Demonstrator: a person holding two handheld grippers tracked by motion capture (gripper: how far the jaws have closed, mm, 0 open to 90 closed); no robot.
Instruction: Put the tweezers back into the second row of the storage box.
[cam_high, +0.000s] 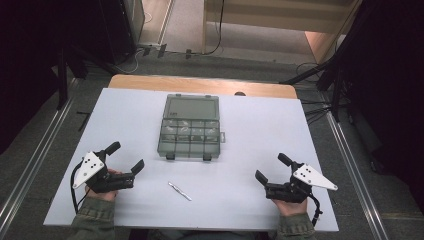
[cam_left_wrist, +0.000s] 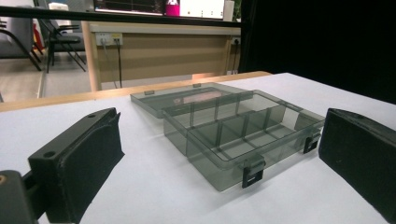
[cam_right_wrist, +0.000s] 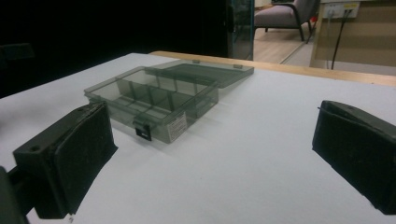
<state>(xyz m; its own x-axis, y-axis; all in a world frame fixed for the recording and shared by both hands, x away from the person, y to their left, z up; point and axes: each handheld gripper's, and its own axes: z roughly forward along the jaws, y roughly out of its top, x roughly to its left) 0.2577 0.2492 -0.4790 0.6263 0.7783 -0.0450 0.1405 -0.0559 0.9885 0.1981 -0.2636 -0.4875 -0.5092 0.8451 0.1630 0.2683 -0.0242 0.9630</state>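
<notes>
A smoky clear compartment box (cam_high: 190, 133) lies open at the table's middle, its lid folded flat toward the far side. It also stands ahead in the left gripper view (cam_left_wrist: 238, 133) and the right gripper view (cam_right_wrist: 154, 100). A thin silver tool (cam_high: 179, 191) like a scalpel lies on the white tabletop in front of the box. My left gripper (cam_high: 126, 156) rests near the front left corner, open and empty. My right gripper (cam_high: 271, 168) rests near the front right, open too, with nothing between its jaws.
The white tabletop (cam_high: 250, 130) ends in a wooden strip (cam_high: 200, 85) at the far edge. Dark stands and cables (cam_high: 320, 107) flank the table on the floor. A desk with sockets (cam_left_wrist: 140, 46) stands beyond the table.
</notes>
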